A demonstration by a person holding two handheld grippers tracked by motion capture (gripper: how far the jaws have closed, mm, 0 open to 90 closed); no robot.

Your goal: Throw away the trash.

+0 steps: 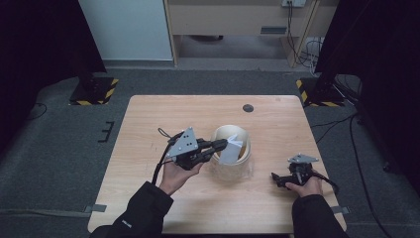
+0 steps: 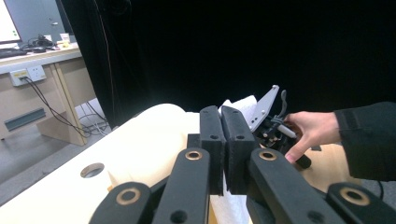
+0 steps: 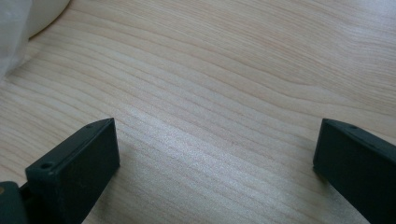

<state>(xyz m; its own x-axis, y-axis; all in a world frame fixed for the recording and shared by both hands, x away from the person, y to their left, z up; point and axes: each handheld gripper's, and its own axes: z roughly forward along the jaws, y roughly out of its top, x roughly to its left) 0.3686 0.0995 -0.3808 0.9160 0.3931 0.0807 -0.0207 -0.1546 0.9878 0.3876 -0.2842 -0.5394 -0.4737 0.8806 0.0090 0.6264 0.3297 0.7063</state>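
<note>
The left claw (image 1: 221,145), jaws pressed together on a white tissue (image 1: 232,150) at the rim of the cream bowl (image 1: 241,134) mid-tabletop (image 1: 148,124), should ease it down inside without tipping the bowl, while the right claw (image 1: 275,178) rests spread.

A light wooden table (image 1: 148,198) with a dark round hole (image 1: 248,108) stands on grey carpet (image 1: 54,163).

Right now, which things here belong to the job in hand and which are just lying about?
In the job:
- left gripper, jaws shut on the white paper
- cream bucket that holds the paper

Not in it:
- right gripper, jaws open, low over the table
- dark round hole in the tabletop
</note>
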